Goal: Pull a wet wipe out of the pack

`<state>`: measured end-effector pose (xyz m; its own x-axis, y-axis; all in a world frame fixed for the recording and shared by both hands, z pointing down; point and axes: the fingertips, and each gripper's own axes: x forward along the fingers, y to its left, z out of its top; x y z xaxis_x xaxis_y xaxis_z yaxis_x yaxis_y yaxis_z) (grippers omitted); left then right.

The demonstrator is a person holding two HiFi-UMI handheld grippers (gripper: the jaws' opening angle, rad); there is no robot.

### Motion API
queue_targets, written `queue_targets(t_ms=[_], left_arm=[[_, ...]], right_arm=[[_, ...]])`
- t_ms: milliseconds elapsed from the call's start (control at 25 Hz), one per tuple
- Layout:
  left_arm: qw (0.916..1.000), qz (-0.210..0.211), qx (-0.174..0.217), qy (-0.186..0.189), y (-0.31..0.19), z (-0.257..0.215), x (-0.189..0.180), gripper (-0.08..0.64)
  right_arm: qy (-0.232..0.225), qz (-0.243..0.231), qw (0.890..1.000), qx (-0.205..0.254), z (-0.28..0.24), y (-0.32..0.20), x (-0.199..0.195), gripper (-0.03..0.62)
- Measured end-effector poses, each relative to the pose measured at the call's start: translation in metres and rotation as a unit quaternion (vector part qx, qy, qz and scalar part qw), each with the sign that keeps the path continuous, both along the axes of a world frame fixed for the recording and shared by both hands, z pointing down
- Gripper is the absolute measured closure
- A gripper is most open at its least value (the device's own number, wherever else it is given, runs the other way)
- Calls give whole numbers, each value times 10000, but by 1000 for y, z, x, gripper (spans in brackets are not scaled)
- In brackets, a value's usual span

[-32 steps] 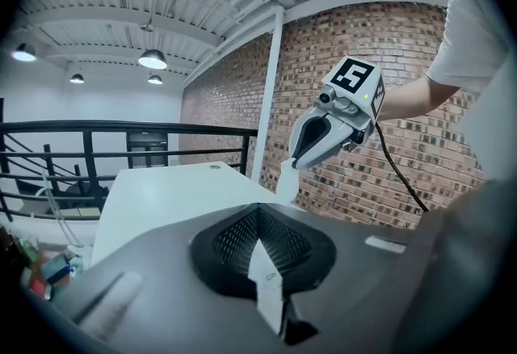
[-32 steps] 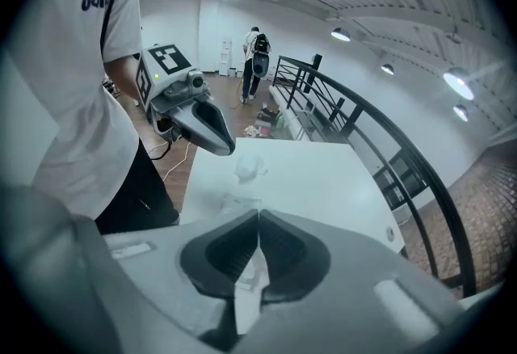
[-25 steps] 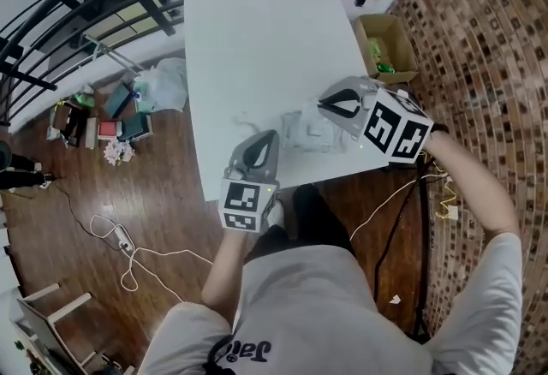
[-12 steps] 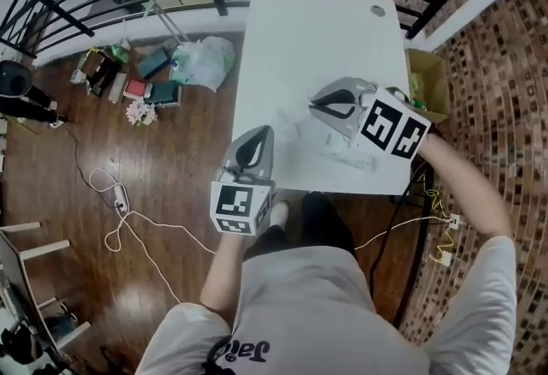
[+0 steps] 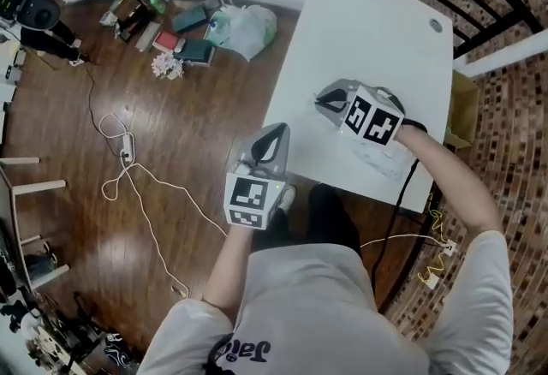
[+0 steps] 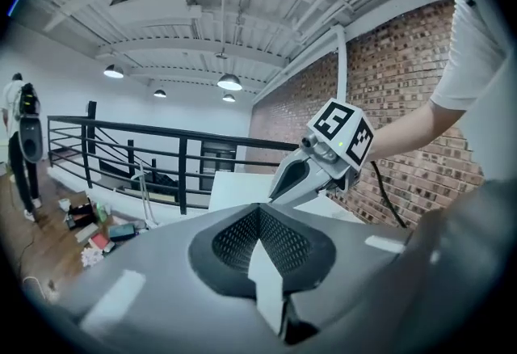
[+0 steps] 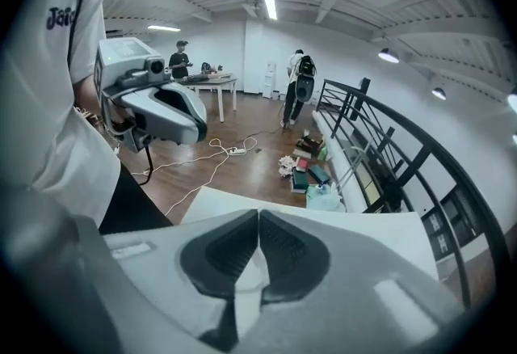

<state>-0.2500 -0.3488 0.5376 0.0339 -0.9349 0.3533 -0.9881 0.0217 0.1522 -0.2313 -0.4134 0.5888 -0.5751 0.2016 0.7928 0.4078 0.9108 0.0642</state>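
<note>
Evidently the wet wipe pack (image 5: 383, 161) lies on the desk (image 5: 368, 31) beneath the right tool (image 5: 322, 99). The left tool (image 5: 278, 133) hangs off-desk. Both are clenched, empty.

The pack (image 5: 383, 161) lies mostly hidden under the right gripper (image 5: 328, 99) — only a pale, blurred edge shows on the worktop (image 5: 360, 31). Between the fingers (image 6: 230, 241) of the left gripper (image 6: 258, 209) sits a white sliver (image 6: 266, 284) — wipe or worktop, too unclear to tell.
</note>
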Motion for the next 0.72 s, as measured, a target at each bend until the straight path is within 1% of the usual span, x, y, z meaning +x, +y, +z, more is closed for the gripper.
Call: queue_targets(t_ms=[120,240,520,560,640,720], left_arm=[[9997,-41,-173,158,7,14,0,546],[9992,-104,-283,248,11,23,-2,546],[9977,-134,-571,351,13,53,2,546],[9976,-124,-585,355,14,54,1,546],[9975,-118,-582,375,15,54,1,546],[9976,-122,-521,438,13,48,2,546]], right_arm=[[194,45,9997,-146,33,4,-5,598],[411,83,9990,-178,63,5,-9,598],[839,264,9961,-47,129,-9,-8,597],[878,345,9955,-87,132,-10,-8,578],[899,519,9944,-218,128,-10,-9,509],[823,633,9943,-245,117,-10,-8,495]])
